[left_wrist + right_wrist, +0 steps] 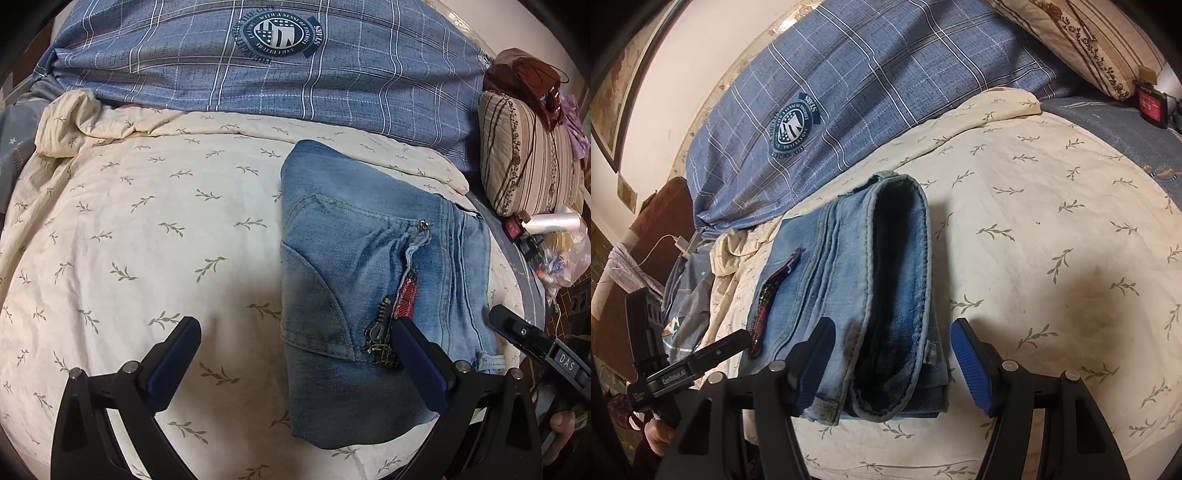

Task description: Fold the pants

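The folded light-blue jeans [369, 240] lie as a compact bundle on the cream leaf-print sheet [147, 221]. A zip with a red patch faces up. My left gripper [295, 339] is open wide; one finger hovers over the near part of the jeans, the other over bare sheet. In the right wrist view the jeans [894, 240] show an open rolled end toward the camera. My right gripper [894, 347] is open and straddles that near end, its pads not pressing the cloth. Each gripper shows in the other's view: the right gripper [517, 332] and the left gripper [720, 350].
A blue plaid duvet [295, 74] is heaped along the back of the bed. A striped pillow [528, 155] and a plastic bag of small items [561, 243] sit at the right edge. A white charger cable [665, 247] hangs by the headboard. A person's hand [657, 439] holds the left gripper.
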Demonstrator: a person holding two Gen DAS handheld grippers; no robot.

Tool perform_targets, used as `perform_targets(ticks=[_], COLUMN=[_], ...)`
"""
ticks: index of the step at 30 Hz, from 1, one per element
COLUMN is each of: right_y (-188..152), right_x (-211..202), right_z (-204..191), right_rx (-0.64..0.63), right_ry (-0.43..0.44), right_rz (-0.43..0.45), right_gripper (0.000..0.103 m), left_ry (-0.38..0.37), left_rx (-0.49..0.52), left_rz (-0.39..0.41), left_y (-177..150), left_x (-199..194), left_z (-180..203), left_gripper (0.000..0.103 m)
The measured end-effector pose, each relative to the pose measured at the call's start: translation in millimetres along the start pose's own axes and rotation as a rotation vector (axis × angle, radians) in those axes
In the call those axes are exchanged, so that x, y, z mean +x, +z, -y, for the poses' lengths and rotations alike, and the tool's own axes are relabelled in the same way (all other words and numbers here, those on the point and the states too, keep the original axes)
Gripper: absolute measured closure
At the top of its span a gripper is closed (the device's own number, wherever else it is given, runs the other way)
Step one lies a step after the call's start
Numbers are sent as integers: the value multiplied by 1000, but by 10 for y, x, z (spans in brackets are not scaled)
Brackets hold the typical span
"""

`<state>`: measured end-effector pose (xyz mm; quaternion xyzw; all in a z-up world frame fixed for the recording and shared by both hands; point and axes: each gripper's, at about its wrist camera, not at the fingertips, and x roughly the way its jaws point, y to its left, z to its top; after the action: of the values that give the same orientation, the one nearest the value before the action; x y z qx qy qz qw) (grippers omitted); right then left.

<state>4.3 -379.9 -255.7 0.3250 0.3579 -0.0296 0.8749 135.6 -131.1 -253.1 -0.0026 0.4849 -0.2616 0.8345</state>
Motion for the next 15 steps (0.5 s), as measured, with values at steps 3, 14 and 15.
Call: perform_targets(ticks=[3,14,15], right_y=[-4,38,43], right_x=[-6,19,22], right_z=[-13,38,48], right_rx=[-3,21,25], right_ry=[3,16,18], right_rz=[3,5,4], right_gripper=[34,34,34], left_ry=[24,13,11], left_rx=[18,48,49], left_rz=[14,14,13], left_y=[17,107,112], left_x=[-20,14,19], left_z=[31,192,205], left_gripper=[1,0,1])
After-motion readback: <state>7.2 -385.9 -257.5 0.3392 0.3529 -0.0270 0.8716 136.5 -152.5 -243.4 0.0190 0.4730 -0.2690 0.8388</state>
